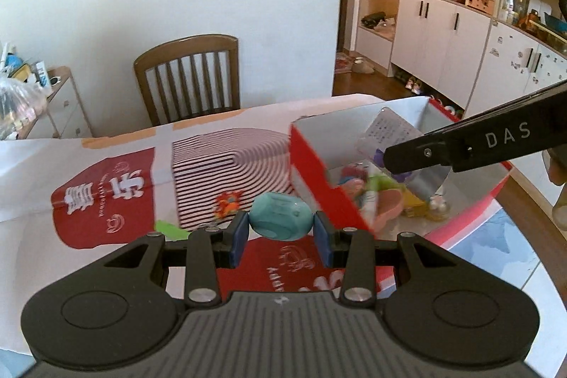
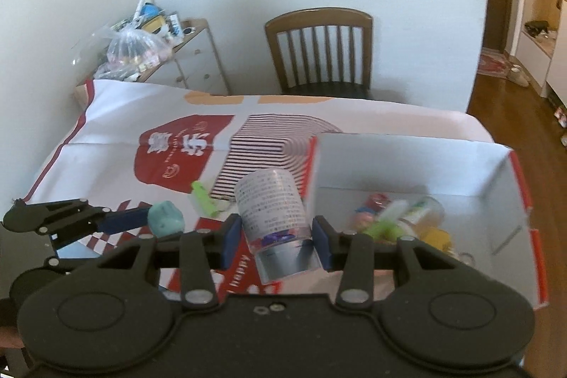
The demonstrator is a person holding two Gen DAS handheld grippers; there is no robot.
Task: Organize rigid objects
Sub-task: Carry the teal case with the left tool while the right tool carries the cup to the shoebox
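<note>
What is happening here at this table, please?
A person is tidying small things into a red and white box on the table, with a gripper in each hand. The left gripper is shut on a teal egg-shaped toy. The right gripper is shut on a clear cup with printed text. Both are held beside the box, which already contains several colourful toys. A green item lies on the tablecloth.

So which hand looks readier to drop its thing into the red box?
Probably the right hand-held gripper: its clear printed cup already hangs at the red box wall. The left hand-held gripper, gripping a teal toy, sits further out over the table.
</note>
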